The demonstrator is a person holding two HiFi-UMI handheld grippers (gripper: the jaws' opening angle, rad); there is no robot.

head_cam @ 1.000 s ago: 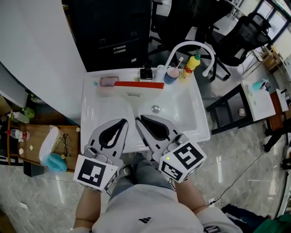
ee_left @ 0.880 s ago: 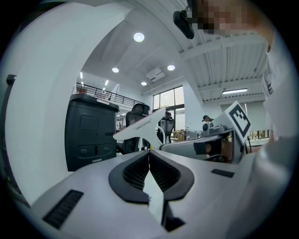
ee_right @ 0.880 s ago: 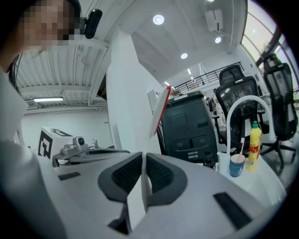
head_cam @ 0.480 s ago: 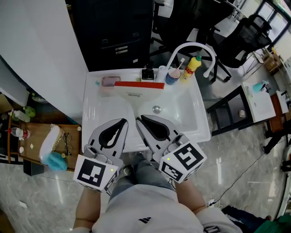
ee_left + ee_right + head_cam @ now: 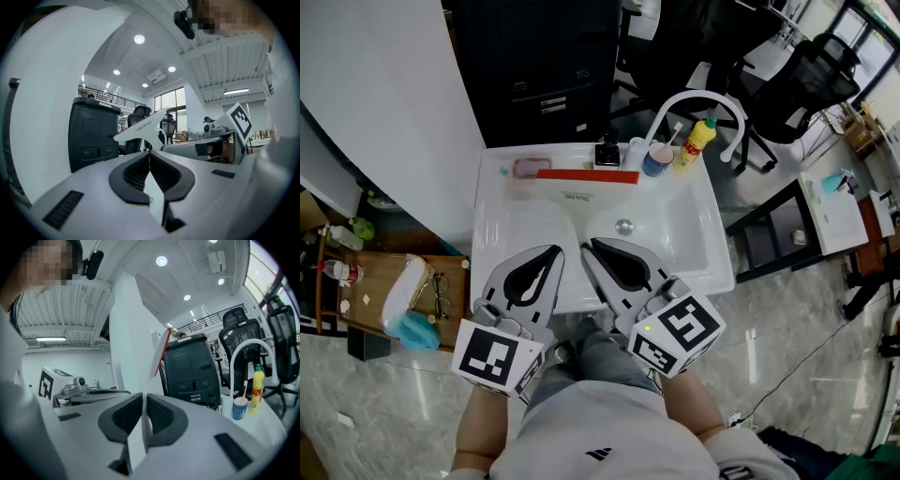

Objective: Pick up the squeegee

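Note:
The squeegee (image 5: 574, 195) is white with a red blade (image 5: 586, 175) across its far end. It stands over the sink basin, with its handle running back to my right gripper (image 5: 586, 247). The right gripper view shows that gripper (image 5: 144, 394) shut on the white handle, and the squeegee (image 5: 161, 350) rises from the jaws to its red edge. My left gripper (image 5: 555, 249) is just left of it, apart from the handle. Its jaws (image 5: 150, 152) meet at the tips with nothing between them. The squeegee's printed face (image 5: 140, 127) shows beyond those jaws.
The white sink (image 5: 708, 262) lies below both grippers, with a curved faucet (image 5: 694, 94) at the back. Behind the blade stand a blue cup (image 5: 654, 156), a yellow bottle (image 5: 698, 134) and a pink soap dish (image 5: 528, 169). A black cabinet (image 5: 544, 66) is beyond, and a white wall panel (image 5: 384, 122) is at left.

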